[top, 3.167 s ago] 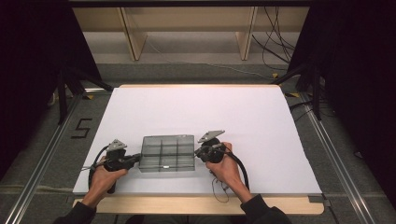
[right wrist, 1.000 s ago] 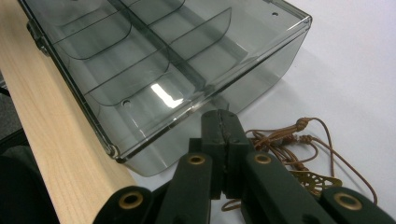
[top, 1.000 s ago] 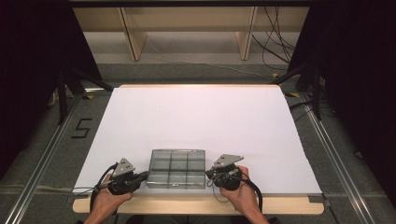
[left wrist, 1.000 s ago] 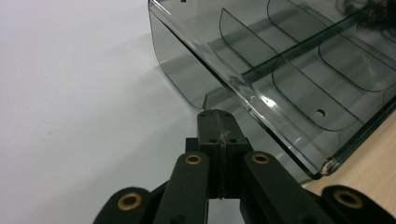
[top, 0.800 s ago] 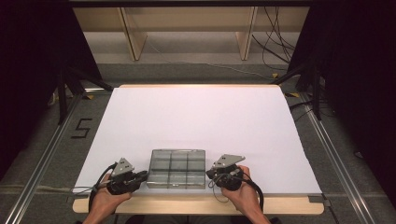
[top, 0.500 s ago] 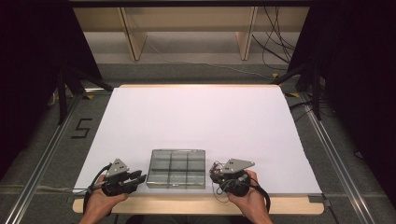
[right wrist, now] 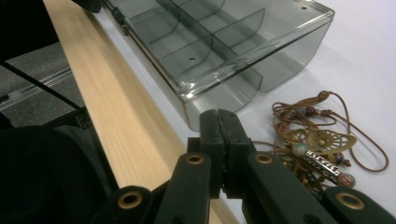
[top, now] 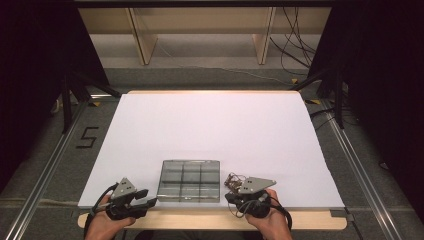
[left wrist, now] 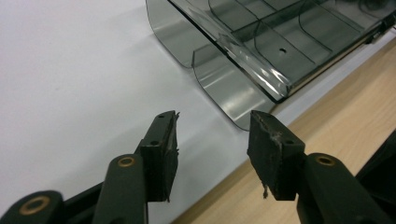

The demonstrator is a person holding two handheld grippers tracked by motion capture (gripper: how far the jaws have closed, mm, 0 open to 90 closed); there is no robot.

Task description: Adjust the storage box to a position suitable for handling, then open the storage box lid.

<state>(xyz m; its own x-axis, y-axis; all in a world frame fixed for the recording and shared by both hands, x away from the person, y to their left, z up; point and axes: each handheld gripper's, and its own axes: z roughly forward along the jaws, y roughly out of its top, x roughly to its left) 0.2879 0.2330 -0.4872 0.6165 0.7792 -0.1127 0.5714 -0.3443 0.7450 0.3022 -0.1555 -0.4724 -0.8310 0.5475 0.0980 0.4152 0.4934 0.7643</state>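
**A:** Box is sitting at the worktop's near edge. Left claw has just been opening, nothing in it; right claw is pressed together, empty.

**B:** Looks like it's letting go. I'm guessing the necklace beside the box is getting picked up next.

Box: smoke-grey clear plastic compartment box, glossy, smooth, see-through walls and curved dividers.
Table top: white matt sheet, smooth, paper-like; no glare.
Table edge: pale wooden board, fine grain, satin finish.
Jewellery: brown cord necklace with brass-coloured metal pendant and beads; cord matt, pendant faintly shiny.
Left gripper: black matt plastic links, brass-coloured rivets; pads rubbery, rough, frayed at edges.
Right gripper: same black matt plastic, brass-coloured rivets.
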